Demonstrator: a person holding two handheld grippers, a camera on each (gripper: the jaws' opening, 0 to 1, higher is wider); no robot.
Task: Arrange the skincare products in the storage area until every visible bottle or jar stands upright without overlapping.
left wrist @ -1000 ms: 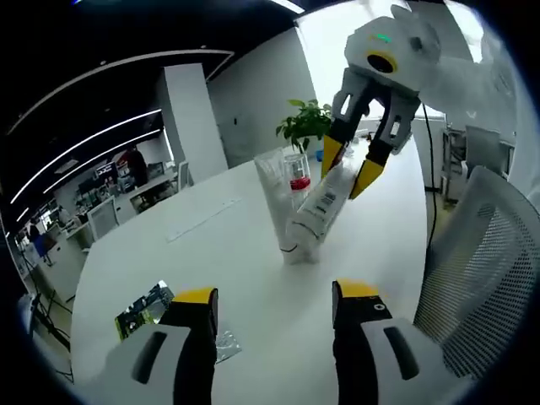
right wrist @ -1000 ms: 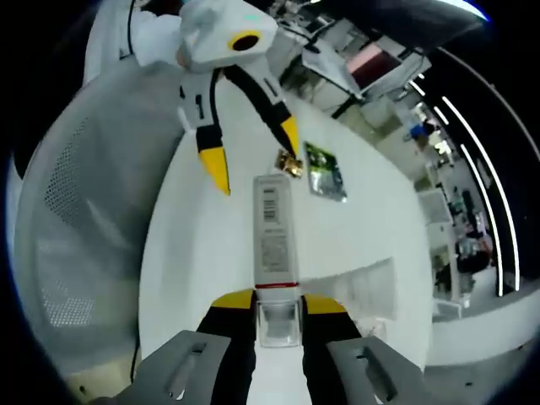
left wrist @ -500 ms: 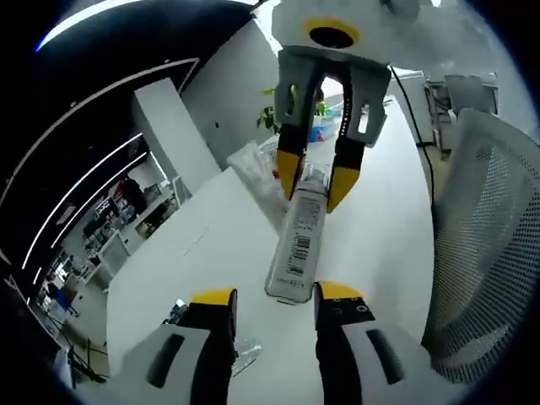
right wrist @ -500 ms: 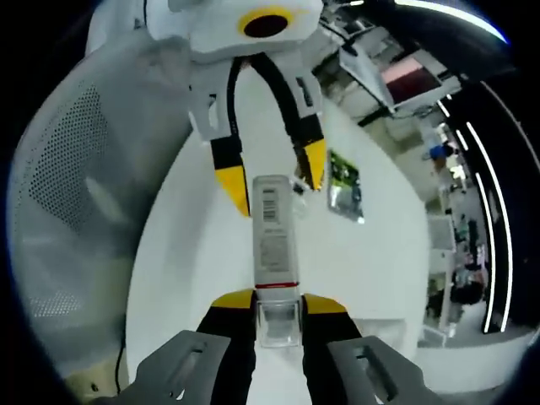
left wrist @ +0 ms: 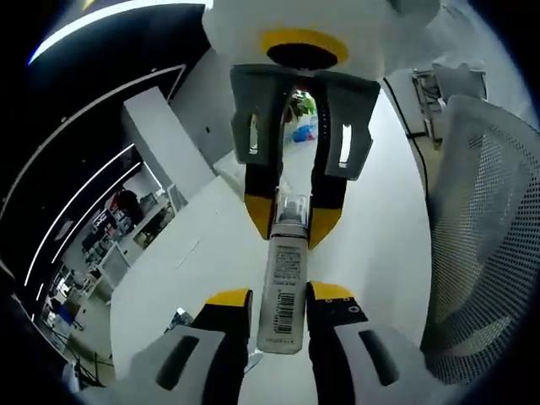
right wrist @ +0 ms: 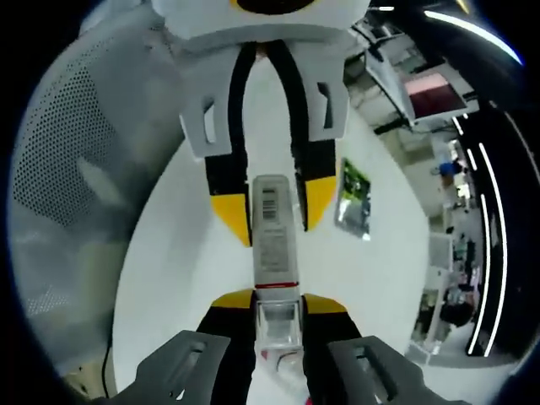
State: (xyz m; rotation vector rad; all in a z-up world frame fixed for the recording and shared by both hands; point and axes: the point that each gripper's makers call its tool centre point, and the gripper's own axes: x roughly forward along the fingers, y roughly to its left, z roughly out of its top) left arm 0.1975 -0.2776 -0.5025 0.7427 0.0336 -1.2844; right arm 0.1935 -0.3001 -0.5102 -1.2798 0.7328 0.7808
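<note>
The right hand-held gripper (right wrist: pixel 277 312) was clamped on the clear cap end of a white barcoded skincare tube (right wrist: pixel 274 232) above the white table (right wrist: pixel 177 278), offering its far end between the left hand-held gripper's (left wrist: pixel 280 316) still-parted jaws, apparently for a handover.

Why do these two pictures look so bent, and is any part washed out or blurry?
Left gripper view: fisheye lens bows the mesh chair and ceiling light strips; the white table is bright, nearly glared. The tube stays sharp enough to show its barcode. Right gripper view: the left gripper looms large and stretched, the chair looks soft, and the tube label is readable.
</note>
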